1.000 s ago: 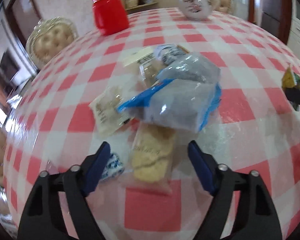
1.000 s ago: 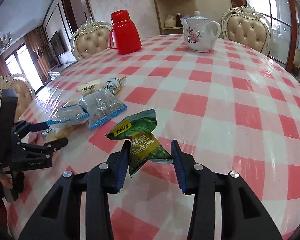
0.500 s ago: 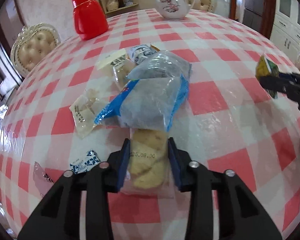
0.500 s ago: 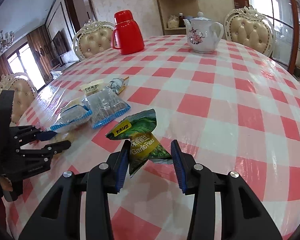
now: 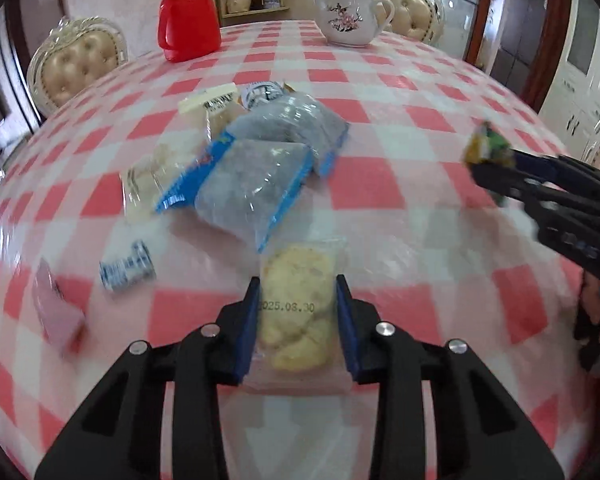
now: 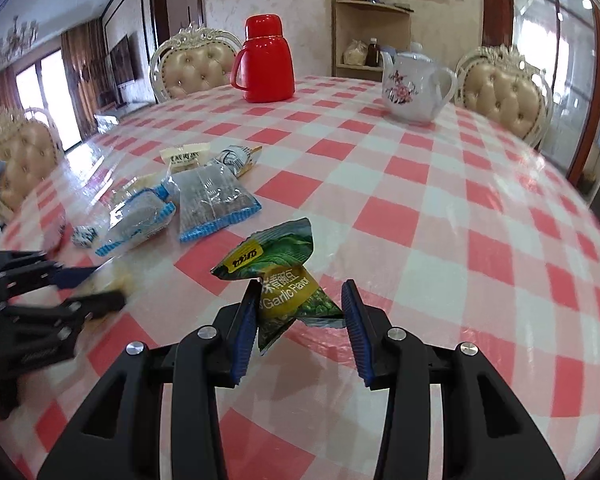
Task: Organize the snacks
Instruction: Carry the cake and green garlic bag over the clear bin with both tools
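While my two grippers work over the round table (image 6: 440, 184) with its red-and-white checked cloth, the snacks lie as follows. Heap of packets, left of centre: two clear blue-edged bags (image 5: 256, 184) overlapping paler wrappers, with a small blue-and-white sweet (image 5: 126, 268) lying apart on the cloth. Cookie packet (image 5: 298, 300), clear film with a printed date: it sits between the fingers of my left gripper (image 5: 297, 322), its long axis running straight out along them towards the heap, its far end just short of the nearest blue-edged bag. The jaws have just been closing and the blue pads now meet the film on both sides, so I judge it clasped. Green garlic-flavour pea packet (image 6: 288, 280): my right gripper (image 6: 300, 322) is clenched on its crumpled lower end, holding it clear of the cloth, well to the right of the heap. I judge that the cookie packet belongs to my left hand alone; drawing it back along its axis should clear the bag
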Demonstrator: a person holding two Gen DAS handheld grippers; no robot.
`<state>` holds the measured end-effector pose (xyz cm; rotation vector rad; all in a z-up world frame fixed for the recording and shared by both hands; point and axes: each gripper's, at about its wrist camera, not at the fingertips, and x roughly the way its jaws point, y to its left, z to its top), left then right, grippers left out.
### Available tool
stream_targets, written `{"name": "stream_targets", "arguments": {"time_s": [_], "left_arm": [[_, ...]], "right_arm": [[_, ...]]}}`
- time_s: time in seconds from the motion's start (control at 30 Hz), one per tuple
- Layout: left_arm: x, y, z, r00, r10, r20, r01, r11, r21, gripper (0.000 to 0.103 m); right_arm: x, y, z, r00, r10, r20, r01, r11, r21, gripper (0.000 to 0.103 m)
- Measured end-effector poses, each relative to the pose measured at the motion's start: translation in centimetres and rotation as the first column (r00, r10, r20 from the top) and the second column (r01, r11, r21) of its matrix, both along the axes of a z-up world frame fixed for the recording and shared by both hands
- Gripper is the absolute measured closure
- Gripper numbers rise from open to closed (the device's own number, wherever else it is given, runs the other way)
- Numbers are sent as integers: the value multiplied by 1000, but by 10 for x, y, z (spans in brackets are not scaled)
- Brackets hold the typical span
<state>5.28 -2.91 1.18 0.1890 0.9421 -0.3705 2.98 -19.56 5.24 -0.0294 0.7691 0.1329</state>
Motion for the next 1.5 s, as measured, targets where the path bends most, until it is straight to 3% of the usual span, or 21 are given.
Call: {"name": "stream_targets", "arguments": {"time_s": [0.23,0.4,0.8,1.5], "left_arm": [[-50,2,5,998,51,-20,-53,995,-87,67],[-86,14,11,996,83,-17,-84,989,-120,67],[-154,51,21,993,119,24,-113,980,-163,67],[-236,135,23,980,190,57,-177,969,-175,67]], "right_arm": [[-16,19,0,1000,30,3,-30,997,-74,62],[-50,33,2,999,38,-7,-38,994,-103,62],[-131,73,4,994,106,-29,-109,980,-164,62],[-203,163,19,968,251,-11,-247,944,-219,62]]}}
